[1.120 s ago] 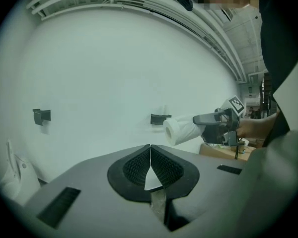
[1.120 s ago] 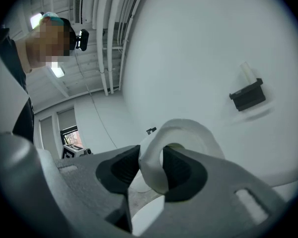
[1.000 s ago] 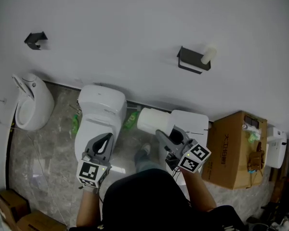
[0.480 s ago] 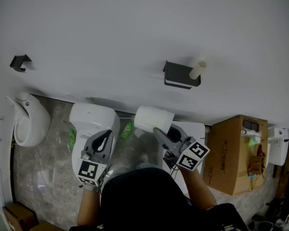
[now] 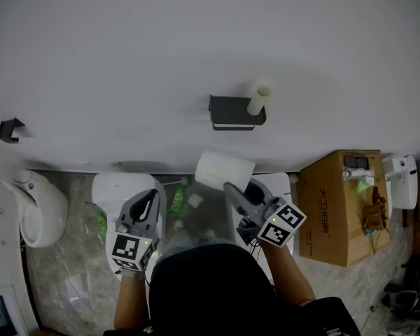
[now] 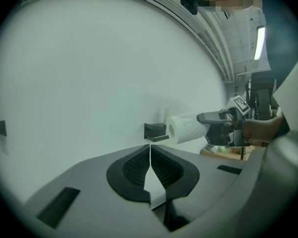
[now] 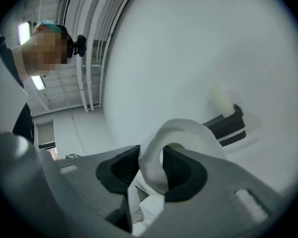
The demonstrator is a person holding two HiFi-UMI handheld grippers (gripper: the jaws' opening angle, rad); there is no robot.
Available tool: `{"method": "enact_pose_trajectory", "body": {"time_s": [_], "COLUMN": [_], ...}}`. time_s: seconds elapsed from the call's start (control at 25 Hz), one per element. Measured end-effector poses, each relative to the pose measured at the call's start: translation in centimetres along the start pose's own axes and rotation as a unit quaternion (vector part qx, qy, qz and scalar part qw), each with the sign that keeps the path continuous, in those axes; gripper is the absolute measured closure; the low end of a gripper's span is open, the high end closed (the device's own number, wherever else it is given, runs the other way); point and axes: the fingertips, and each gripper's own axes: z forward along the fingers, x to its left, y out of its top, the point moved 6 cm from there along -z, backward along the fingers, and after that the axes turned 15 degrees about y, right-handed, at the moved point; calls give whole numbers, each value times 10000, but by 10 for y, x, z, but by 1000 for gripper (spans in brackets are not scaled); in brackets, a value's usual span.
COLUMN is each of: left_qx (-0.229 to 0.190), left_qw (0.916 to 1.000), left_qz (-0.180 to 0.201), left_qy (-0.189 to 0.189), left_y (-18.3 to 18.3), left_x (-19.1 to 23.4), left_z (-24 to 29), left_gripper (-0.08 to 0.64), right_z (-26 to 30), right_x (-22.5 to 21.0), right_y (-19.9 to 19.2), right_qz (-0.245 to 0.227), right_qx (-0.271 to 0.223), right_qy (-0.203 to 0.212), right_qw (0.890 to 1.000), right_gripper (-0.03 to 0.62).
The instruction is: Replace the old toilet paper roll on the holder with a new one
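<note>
A black holder is fixed to the white wall, with a pale, nearly bare old roll standing on its arm. Just below it in the head view is a full white toilet paper roll, and my right gripper is shut on its wall. In the right gripper view the roll is squashed between the pads, with the holder and old roll ahead to the right. My left gripper is shut and empty, left of the roll. The left gripper view shows the holder, the roll and the right gripper.
Under the left gripper stands a white toilet, with a white urinal further left. A cardboard box stands at the right beside a white device. A small black bracket is on the wall far left. Green bottles lie on the floor.
Both grippers have moved toward the wall, and the new roll now sits closer under the holder. In the head view the holder has slid left toward the middle and the toilet has slid left.
</note>
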Motion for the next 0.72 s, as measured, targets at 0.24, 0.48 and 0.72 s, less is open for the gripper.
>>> {"method": "enact_pose_trajectory", "body": {"time_s": [0.24,0.48,0.72], "left_qx": [-73,-123,-218], "left_qw": [9981,9924,9815], "left_qz": [88,287,507], "left_qy": [-603,-1190,-1831], "left_y": [15,30,46], "left_x": [-7,-18,-35], "left_z": [44,88,132], "left_gripper": [543,543,543], "right_z": [-18,-39,-63], "right_x": [-13,-24,-24], "right_y": [12,19,20], "right_qz": [-41,-97,-198], "right_qx": [-230,-537,-886], "right_qy": [-490,-1133,-1832], "right_qw": [9985,9921,9789], "right_gripper": [456,456,456]}}
